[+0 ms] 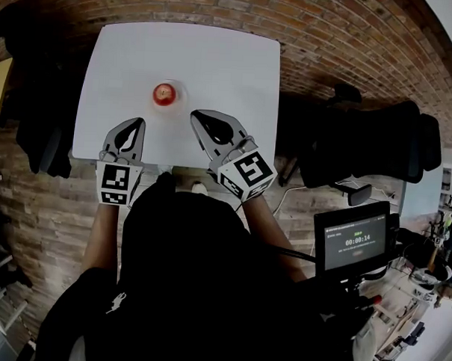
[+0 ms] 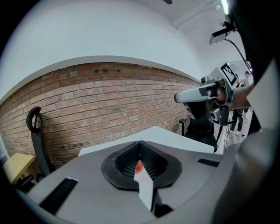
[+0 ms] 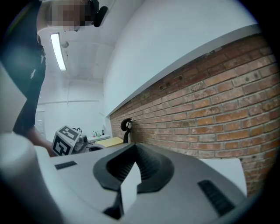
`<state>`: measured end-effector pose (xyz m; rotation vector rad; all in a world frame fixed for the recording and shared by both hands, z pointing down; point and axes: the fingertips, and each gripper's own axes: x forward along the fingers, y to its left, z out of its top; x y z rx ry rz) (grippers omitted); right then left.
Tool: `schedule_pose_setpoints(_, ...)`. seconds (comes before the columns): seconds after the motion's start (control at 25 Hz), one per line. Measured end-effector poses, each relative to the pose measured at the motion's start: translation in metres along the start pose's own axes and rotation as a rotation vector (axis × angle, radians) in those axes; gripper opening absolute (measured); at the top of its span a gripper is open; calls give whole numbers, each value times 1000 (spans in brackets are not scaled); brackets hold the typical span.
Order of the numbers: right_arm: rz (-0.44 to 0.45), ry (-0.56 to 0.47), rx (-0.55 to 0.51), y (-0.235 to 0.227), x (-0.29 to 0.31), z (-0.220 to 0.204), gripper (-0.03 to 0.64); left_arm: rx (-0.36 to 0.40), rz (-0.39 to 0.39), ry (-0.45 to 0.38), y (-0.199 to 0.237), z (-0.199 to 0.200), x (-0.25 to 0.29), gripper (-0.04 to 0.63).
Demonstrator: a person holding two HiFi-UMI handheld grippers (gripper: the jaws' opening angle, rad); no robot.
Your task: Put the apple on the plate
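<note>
A red apple (image 1: 164, 95) rests on a small pale plate (image 1: 178, 87) in the middle of the white table (image 1: 231, 64). Both grippers hover over the table's near edge, short of the plate. My left gripper (image 1: 137, 123) is below and left of the apple, shut with nothing in it. My right gripper (image 1: 197, 115) is below and right of the apple, also shut and empty. In the left gripper view the closed jaws (image 2: 141, 143) show only a red sliver of the apple (image 2: 138, 166) through their gap. The right gripper view shows its jaws (image 3: 134, 145) shut against the brick wall.
A brick wall (image 2: 109, 100) runs behind the table. Black office chairs (image 1: 377, 149) stand to the right, a dark chair (image 1: 34, 130) to the left. A screen with a timer (image 1: 356, 240) is at the lower right. A person's dark clothing (image 1: 199, 287) fills the foreground.
</note>
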<state>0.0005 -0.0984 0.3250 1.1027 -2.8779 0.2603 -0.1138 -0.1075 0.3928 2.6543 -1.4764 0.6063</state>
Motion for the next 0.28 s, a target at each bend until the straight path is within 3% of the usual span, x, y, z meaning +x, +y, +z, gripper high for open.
schedule_pose_setpoints(0.16, 5, 0, -8, 1, 0, 1, 3, -89, -17, -39, 3, 7, 2, 6)
schedule_pose_setpoints(0.28, 9, 0, -15, 2, 1, 1, 3, -106, -25, -52, 3, 10, 4, 6)
